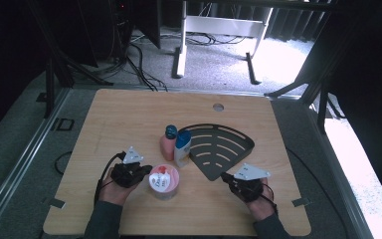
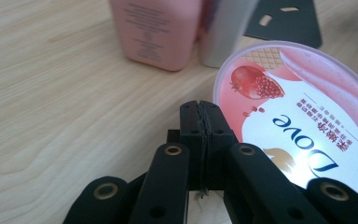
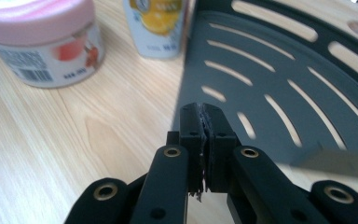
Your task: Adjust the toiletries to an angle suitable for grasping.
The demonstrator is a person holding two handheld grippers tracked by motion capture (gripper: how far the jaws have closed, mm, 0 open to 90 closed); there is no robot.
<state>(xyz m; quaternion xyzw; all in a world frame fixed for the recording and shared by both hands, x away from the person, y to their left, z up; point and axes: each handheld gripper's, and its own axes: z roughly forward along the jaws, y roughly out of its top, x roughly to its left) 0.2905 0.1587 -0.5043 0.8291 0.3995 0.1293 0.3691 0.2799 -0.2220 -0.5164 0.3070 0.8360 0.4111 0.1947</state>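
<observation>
A pink Dove jar (image 1: 164, 181) with a pomegranate picture on its lid (image 2: 298, 116) stands near the table's front. My left gripper (image 1: 146, 170) sits just left of it, shut and empty, jaws pressed together (image 2: 200, 109) beside the lid's rim. A pink bottle (image 1: 168, 143) and a white bottle (image 1: 183, 148) stand upright side by side behind the jar. To their right lies a black slotted fan-shaped shelf (image 1: 219, 147). My right gripper (image 1: 224, 176) is shut with nothing in it, its tips (image 3: 201, 112) at the shelf's near left edge (image 3: 270, 93).
The wooden table (image 1: 129, 114) has a round hole (image 1: 218, 106) at the back middle. Beyond it lie grey carpet, cables and a white desk frame (image 1: 219, 30). A person's forearms enter from the bottom edge.
</observation>
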